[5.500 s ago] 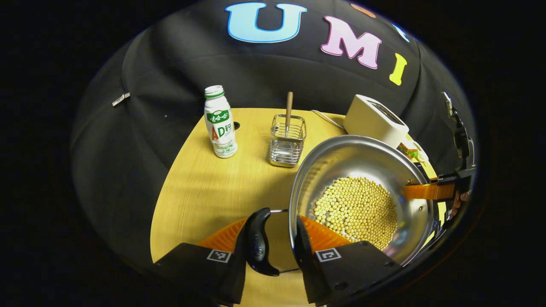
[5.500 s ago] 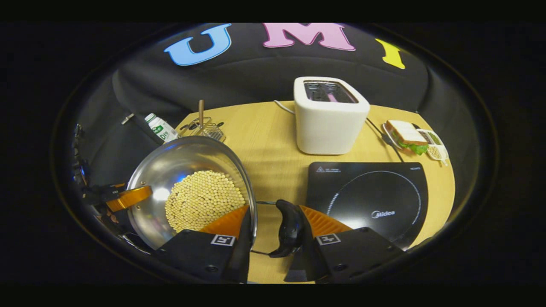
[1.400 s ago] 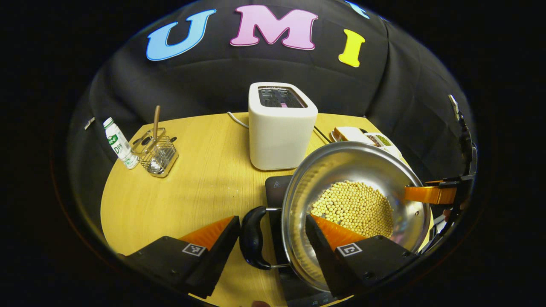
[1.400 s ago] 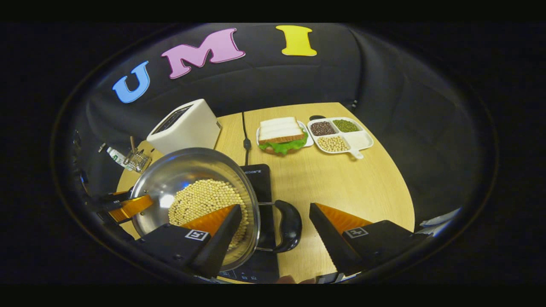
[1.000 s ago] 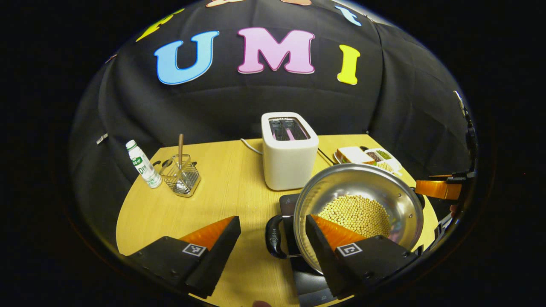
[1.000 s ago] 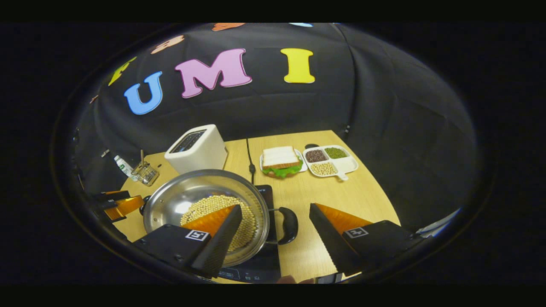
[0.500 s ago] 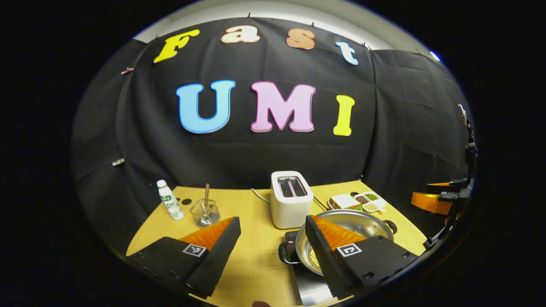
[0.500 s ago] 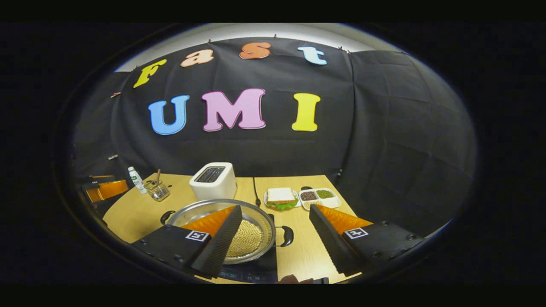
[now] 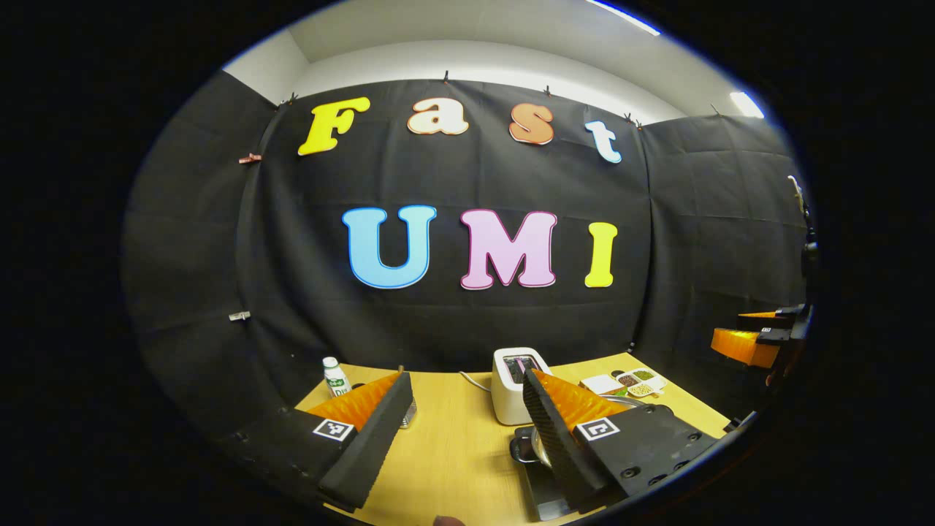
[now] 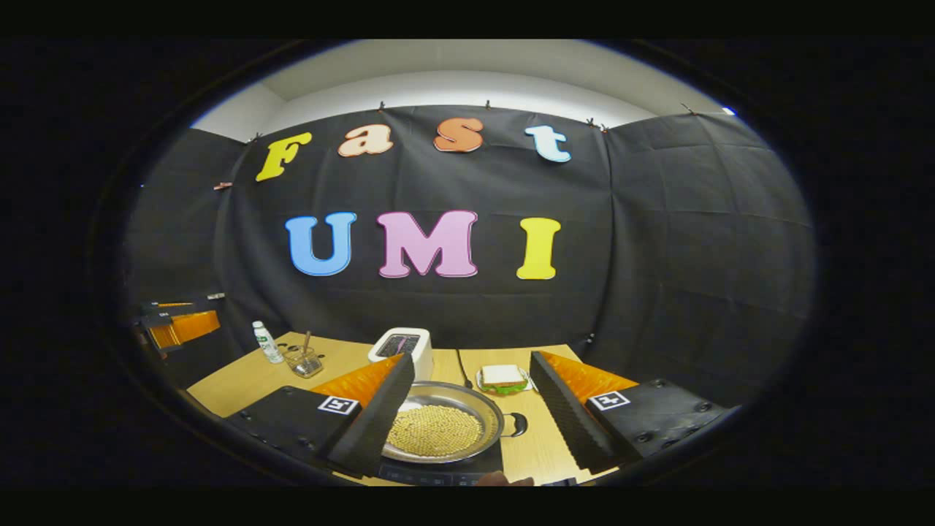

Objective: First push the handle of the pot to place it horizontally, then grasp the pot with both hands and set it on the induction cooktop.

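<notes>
Both grippers lifted up and back off the pot's handles since 1.4 s ago. Left gripper (image 9: 467, 409): jaws wide open, empty, well above the surface (image 9: 453, 453). Pot (image 10: 442, 427) of beans seated on the induction cooktop (image 10: 438, 473), toaster (image 10: 400, 345) just behind. Right gripper (image 10: 471, 405): jaws wide open, empty. Task judged complete. Residual risk: low re-entry clipping a side handle (image 10: 517, 424), sliding the pot off-centre, spilling beans.
</notes>
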`<state>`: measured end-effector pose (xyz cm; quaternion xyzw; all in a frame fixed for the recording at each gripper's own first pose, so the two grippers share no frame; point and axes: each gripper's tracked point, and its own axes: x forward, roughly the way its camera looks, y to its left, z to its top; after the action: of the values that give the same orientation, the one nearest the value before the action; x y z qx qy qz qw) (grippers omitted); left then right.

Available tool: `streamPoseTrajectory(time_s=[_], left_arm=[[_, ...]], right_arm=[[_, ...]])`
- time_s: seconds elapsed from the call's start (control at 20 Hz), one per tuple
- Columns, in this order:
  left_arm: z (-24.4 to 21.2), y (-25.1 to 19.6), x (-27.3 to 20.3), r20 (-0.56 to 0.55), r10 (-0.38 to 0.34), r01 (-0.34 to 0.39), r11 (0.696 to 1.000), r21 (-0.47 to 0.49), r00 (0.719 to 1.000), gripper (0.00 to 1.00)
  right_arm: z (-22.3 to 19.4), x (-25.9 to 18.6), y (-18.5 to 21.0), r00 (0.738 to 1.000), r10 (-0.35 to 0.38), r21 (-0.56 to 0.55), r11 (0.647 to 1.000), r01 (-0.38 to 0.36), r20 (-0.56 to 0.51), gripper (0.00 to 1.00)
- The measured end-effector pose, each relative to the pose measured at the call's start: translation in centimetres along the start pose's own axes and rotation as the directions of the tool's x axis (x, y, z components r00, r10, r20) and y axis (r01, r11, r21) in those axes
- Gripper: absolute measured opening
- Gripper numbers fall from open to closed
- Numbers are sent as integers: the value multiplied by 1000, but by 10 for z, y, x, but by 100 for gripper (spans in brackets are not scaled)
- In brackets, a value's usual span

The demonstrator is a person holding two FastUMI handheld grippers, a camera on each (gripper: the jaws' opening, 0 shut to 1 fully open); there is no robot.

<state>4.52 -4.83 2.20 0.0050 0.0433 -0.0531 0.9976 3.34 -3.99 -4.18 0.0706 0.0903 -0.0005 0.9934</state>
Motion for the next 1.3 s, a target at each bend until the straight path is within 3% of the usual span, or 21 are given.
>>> streamPoseTrajectory(time_s=[0.25, 0.5, 0.8, 1.3], left_arm=[[19, 18, -35, 68, 6, -10, 999, 51, 998, 95], [17, 34, -58, 98, 28, -30, 999, 16, 995, 95], [7, 53, -71, 101, 66, -63, 997, -37, 993, 95], [-2, 60, -69, 71, 77, -75, 997, -37, 994, 95]], right_arm=[[32, -24, 21, 995, 0, 2, 1000, 0, 102, 98], [49, -57, 36, 980, -18, -50, 998, 28, 200, 100], [45, -71, 51, 981, -22, -61, 998, 34, 194, 95], [32, -66, 51, 988, -34, -62, 997, 44, 151, 98]])
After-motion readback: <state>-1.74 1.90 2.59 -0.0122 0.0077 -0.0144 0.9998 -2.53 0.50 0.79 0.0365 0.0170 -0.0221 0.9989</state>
